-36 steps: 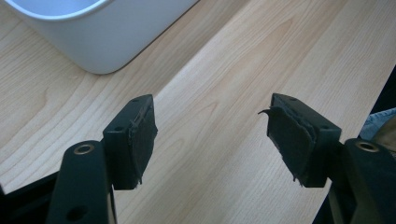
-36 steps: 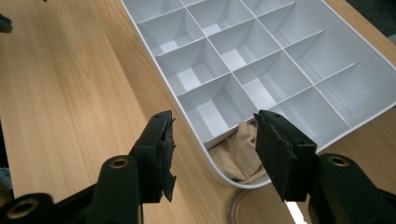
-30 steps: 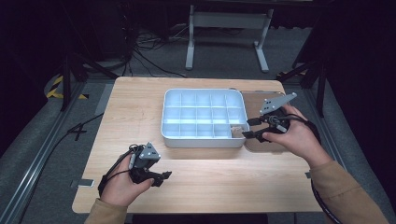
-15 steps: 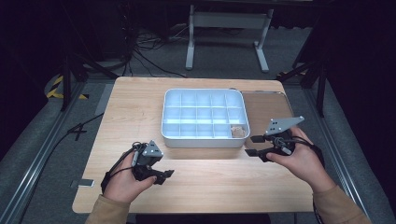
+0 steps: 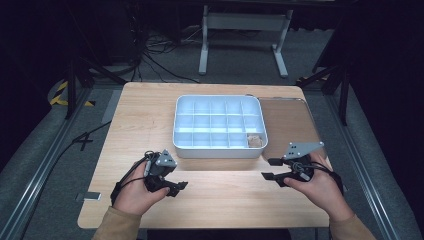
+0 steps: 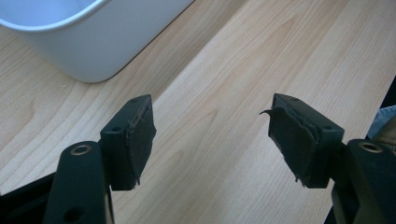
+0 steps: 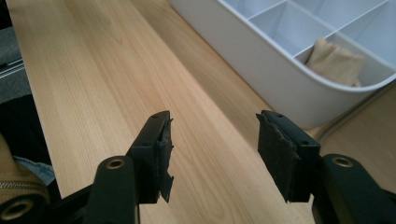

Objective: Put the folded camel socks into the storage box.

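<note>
A white compartment tray stands in the middle of the wooden table. A small tan piece lies in its near-right compartment, and it also appears in the right gripper view. My right gripper rests low over the table just off the tray's near-right corner, open and empty. My left gripper sits near the front edge, below the tray's near-left corner, open with bare wood between its pads. The tray's rounded corner lies ahead of it.
A brown flat board lies on the table right of the tray. A metal stand and cables are on the dark floor beyond the table. Bare wood spans the front between both hands.
My right gripper has pulled back from the tray's near-right compartment toward the person and down to the table. The tan piece stays in that compartment. The left gripper has barely moved.
</note>
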Motion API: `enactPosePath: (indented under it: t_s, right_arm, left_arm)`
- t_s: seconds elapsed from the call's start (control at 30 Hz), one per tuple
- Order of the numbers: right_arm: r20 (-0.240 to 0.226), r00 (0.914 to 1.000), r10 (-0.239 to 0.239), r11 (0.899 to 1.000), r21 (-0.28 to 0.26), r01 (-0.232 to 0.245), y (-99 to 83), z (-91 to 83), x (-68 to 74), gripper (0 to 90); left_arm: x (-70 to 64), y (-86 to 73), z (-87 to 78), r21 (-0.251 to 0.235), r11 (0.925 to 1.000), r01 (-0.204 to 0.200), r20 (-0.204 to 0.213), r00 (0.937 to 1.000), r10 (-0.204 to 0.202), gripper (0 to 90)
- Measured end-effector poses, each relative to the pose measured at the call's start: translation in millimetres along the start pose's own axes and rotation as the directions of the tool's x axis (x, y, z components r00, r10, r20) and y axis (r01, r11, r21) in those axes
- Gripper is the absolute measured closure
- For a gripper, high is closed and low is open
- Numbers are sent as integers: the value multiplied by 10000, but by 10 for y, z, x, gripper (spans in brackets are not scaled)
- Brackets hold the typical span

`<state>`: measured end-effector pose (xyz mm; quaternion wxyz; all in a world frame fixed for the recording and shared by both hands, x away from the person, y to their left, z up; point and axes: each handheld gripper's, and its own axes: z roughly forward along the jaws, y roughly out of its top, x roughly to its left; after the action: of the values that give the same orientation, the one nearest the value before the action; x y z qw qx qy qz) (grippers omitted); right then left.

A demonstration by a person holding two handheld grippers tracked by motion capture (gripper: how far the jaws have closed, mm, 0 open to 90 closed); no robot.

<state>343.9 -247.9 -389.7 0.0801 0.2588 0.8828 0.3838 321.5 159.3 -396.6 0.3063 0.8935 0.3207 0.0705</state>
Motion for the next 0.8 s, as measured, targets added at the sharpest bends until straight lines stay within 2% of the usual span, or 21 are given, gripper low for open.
enactPosePath:
  t_s: [0.27,0.43,0.53,0.57,0.63,0.7,0.77,0.8]
  right_arm:
    - [-188,9994,297,9989,380,-290,-176,139,-5,452]
    - [-363,9985,410,9959,819,-379,-295,271,16,447]
    - [-399,9982,448,9940,1017,-406,-354,347,30,445]
    - [-407,9984,398,9942,1011,-355,-366,365,31,446]
    - [-395,9984,394,9946,979,-354,-403,408,45,446]
    - [-313,9993,184,9973,711,-161,-457,456,75,457]
    - [-334,9994,58,9985,545,-40,-493,492,103,456]
    - [-330,9995,-12,9986,522,29,-508,509,117,456]
  left_arm:
    - [13,-20,20,33,9999,99,9,10000,-99,320]
    - [25,-34,51,293,9996,29,10,10000,-30,316]
    - [31,-40,58,290,9996,52,-7,10000,-52,314]
    - [29,-45,61,309,9994,156,39,9999,-157,314]
    - [41,-51,67,358,9993,120,11,9999,-120,313]
    - [49,-59,75,377,9992,133,8,9999,-134,311]
    - [60,-56,66,591,9982,108,109,9999,-114,311]
    - [55,-63,79,495,9986,160,35,9999,-162,311]
